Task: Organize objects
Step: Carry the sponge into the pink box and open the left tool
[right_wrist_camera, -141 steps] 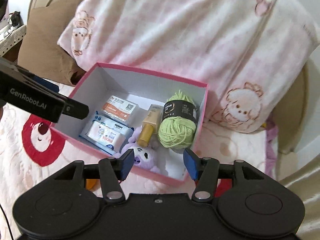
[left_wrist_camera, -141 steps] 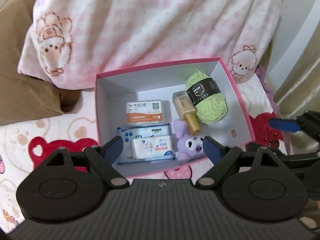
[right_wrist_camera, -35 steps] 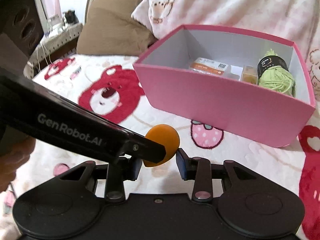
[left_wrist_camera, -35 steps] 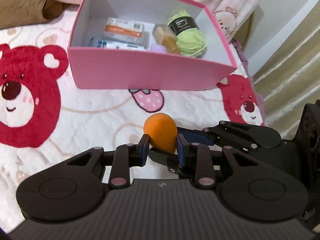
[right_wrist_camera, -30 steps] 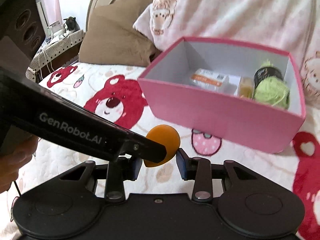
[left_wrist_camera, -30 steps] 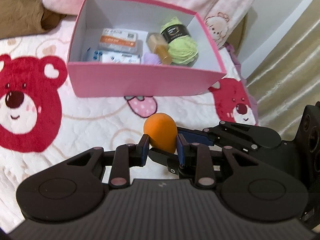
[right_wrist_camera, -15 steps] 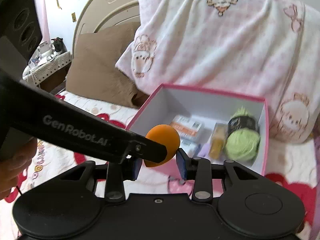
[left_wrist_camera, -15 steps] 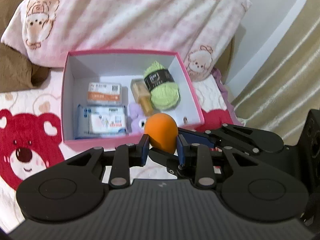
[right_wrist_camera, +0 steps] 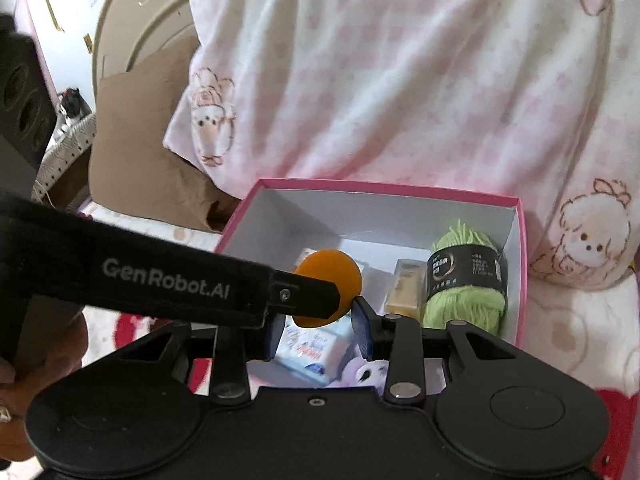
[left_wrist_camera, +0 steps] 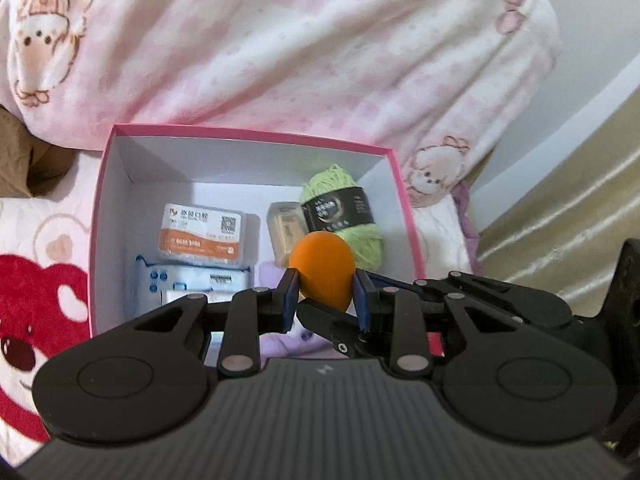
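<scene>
An orange egg-shaped ball [left_wrist_camera: 322,264] hangs above the open pink box [left_wrist_camera: 248,133], over its near right part. My left gripper [left_wrist_camera: 325,292] is shut on it, blue pads pressed on both sides. My right gripper [right_wrist_camera: 318,326] reaches in from the right and is also shut on the ball [right_wrist_camera: 332,276]. Its right pad touches the ball, while the left gripper's arm [right_wrist_camera: 160,276] hides its left pad. The box [right_wrist_camera: 400,188] holds green yarn [left_wrist_camera: 344,216], a beige bottle [right_wrist_camera: 404,286], an orange-white packet [left_wrist_camera: 202,236], a tissue pack [left_wrist_camera: 188,284] and a purple plush [right_wrist_camera: 368,372].
A pink-and-white blanket [left_wrist_camera: 320,60] is piled right behind the box. A brown pillow [right_wrist_camera: 136,152] lies at the left and a beige curtain [left_wrist_camera: 568,208] hangs at the right. The box rests on a bedspread with red bears [left_wrist_camera: 36,312]. A hand [right_wrist_camera: 16,376] holds the left gripper.
Both grippers have carried the orange ball together from low in front of the box, up and forward to over its open top. The grips have not changed.
</scene>
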Demonstrator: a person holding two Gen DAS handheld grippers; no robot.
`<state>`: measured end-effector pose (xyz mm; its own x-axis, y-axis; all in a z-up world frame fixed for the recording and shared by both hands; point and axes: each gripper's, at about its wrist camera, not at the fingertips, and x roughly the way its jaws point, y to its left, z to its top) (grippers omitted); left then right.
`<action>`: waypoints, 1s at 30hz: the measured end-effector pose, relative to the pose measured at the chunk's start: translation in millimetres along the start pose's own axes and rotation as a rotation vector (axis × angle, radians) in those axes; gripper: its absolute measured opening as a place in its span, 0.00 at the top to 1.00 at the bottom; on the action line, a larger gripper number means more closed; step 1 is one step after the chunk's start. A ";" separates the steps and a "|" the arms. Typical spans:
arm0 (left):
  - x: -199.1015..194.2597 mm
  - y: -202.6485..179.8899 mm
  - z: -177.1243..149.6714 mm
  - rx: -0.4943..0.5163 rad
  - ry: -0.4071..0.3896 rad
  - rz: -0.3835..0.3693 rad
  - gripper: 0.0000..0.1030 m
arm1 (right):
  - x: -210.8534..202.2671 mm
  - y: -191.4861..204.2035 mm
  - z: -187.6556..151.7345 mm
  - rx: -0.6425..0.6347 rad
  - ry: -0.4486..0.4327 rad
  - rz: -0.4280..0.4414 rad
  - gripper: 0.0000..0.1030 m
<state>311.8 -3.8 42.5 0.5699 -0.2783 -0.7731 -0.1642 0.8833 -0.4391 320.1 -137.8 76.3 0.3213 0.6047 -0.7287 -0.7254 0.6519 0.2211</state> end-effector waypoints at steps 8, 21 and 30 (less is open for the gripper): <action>54.0 25.3 14.9 0.001 0.020 0.034 0.73 | 60.5 -8.1 4.1 -0.036 0.073 -0.038 0.61; 89.0 44.3 17.1 0.016 -0.002 0.087 0.74 | 91.4 -10.0 -6.5 -0.124 0.090 -0.076 0.75; 97.4 45.1 10.1 0.021 0.021 0.054 0.74 | 83.1 -14.7 -19.7 -0.121 0.082 -0.084 0.81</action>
<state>368.0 12.7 -48.0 0.5434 -0.2379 -0.8050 -0.1772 0.9049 -0.3870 345.4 -106.1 -0.3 0.3363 0.5078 -0.7931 -0.7680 0.6353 0.0811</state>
